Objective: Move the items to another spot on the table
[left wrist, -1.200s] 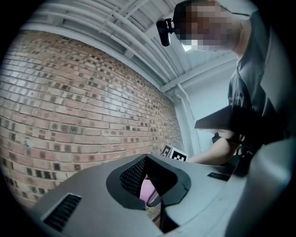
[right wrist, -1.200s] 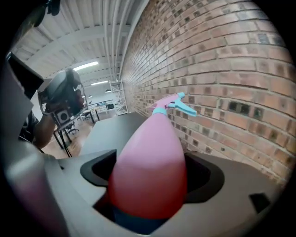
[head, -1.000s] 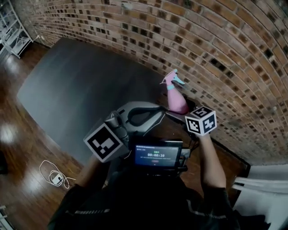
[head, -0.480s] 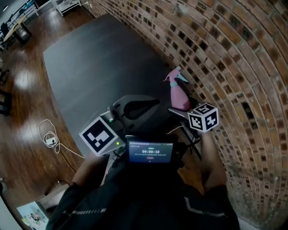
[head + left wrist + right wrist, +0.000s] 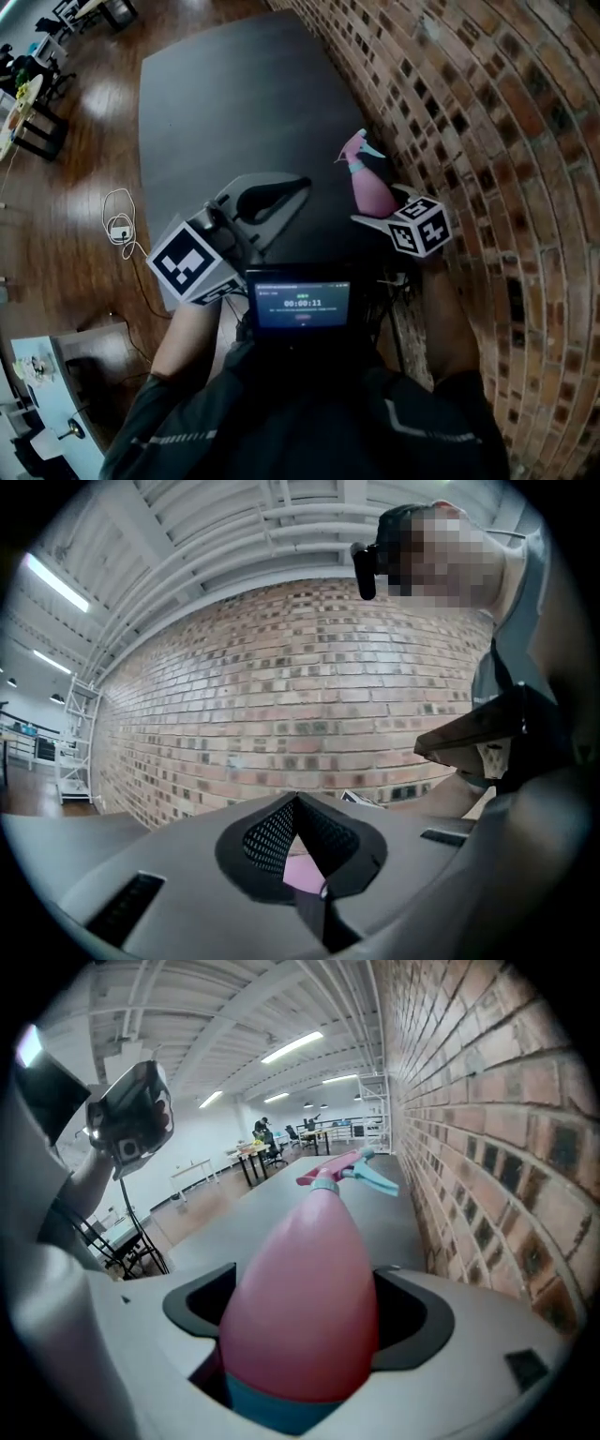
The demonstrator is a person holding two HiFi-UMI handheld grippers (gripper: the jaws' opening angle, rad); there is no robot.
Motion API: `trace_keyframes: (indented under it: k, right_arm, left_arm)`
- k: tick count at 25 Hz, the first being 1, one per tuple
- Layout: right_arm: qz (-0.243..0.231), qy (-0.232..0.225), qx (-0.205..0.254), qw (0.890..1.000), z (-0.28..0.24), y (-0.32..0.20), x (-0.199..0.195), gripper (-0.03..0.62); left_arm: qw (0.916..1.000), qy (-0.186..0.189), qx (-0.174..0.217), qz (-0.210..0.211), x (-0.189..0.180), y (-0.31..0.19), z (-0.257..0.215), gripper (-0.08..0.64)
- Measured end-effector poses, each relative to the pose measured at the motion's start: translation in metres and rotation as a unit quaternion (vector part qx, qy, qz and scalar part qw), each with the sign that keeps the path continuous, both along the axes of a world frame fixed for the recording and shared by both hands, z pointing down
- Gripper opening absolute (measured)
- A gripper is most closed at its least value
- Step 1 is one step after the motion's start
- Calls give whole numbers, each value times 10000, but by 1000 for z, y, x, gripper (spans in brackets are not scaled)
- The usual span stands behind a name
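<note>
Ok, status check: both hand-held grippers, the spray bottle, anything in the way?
Right hand-held gripper shut on pink spray bottle. Left hand-held gripper shut, empty. Dark table ahead shows no other items; brick wall close on the right.

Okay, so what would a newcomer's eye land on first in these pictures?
The pink spray bottle stands out most: it is clamped in the right tongs, close beside the brick wall and bright against the dark table. Next come the black-and-white marker cubes on the grippers, low in the head view, and the left tongs, shut on nothing.
</note>
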State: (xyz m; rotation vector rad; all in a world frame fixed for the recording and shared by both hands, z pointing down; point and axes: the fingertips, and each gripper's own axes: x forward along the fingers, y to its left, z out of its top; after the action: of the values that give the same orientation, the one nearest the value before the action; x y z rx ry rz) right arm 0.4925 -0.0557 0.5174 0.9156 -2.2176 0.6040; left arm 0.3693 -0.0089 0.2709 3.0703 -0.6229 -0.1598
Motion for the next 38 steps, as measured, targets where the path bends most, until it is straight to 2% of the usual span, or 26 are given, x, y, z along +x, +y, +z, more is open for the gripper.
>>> trace_keyframes:
  k: [6, 9, 14, 19, 22, 26, 34, 38]
  right_arm:
    - [-534, 316, -487, 9969, 56, -25, 3, 453]
    - [-741, 524, -817, 9925, 90, -31, -1, 453]
    - [-822, 709, -1233, 9864, 134, -45, 2, 454]
    - [-1092, 1041, -1394, 9787, 162, -56, 1, 454]
    - [-1368, 1090, -1438, 9740, 170, -59, -6, 456]
    - [-1620, 1229, -1603, 9659, 186, -56, -10, 457]
    - [-1751, 1086, -1861, 9607, 190, -58, -15, 463]
    - [-1640, 1073, -1745, 9650, 187, -62, -18, 465]
  left_arm:
    - [9976, -54, -135, -675, -6, -13, 12, -8]
    - [9957, -4, -7, -925, -18, -20, 12, -8]
    - [9918, 0, 56, -1276, -45, -37, 14, -8]
    - [9897, 44, 32, -1427, -68, -43, 15, -8]
    - [9883, 86, -85, -1520, -83, -46, 16, -8]
    - [9850, 51, -37, -1724, -100, -54, 18, -8]
    - [9834, -65, -82, -1812, -110, -60, 27, -8]
    - [9841, -75, -48, -1775, -109, -61, 23, -8]
